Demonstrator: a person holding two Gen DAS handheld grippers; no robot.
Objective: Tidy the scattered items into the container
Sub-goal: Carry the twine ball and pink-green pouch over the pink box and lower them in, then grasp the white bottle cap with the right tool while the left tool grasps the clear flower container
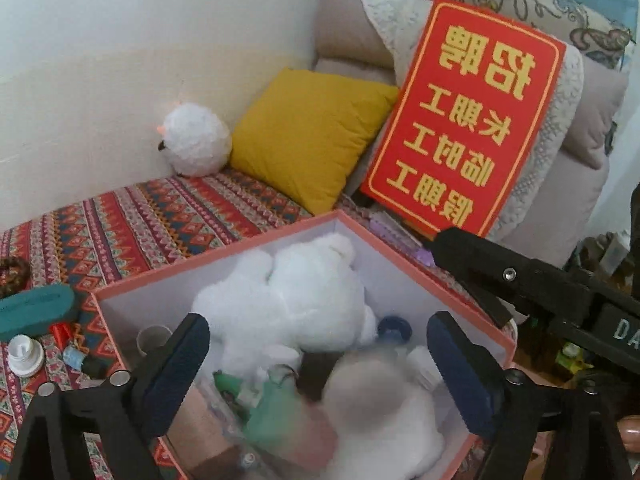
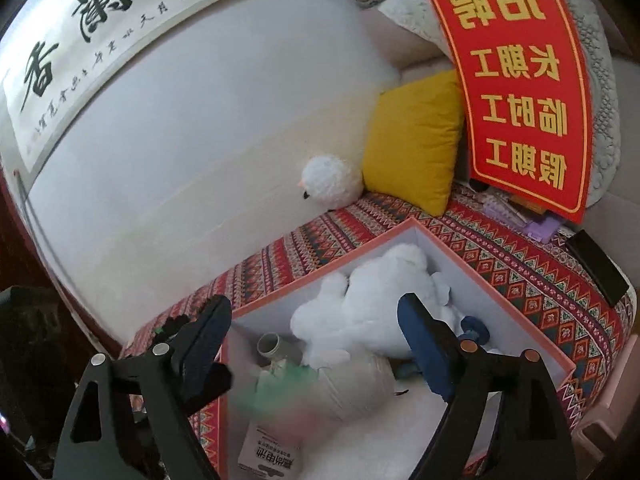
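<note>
Two open grippers, left gripper (image 1: 318, 364) and right gripper (image 2: 316, 344), black frames with blue ribbed pads spread apart, empty, above a pink-rimmed cardboard box (image 1: 404, 268). Inside: fluffy white plush bear (image 1: 296, 292), grey tube (image 2: 272, 346), blue cap (image 1: 394, 328), small carton (image 2: 270, 456). Left outside on patterned woven bedcover (image 1: 160, 216): teal foam slab (image 1: 36, 308), white jar (image 1: 25, 354), thread spools (image 1: 74, 354).

Pink box (image 1: 224, 258) w/ white plush (image 1: 296, 292); yellow cushion (image 1: 316, 136); red/gold sign (image 1: 468, 120); red geometric-pattern cloth (image 1: 152, 216).
</note>
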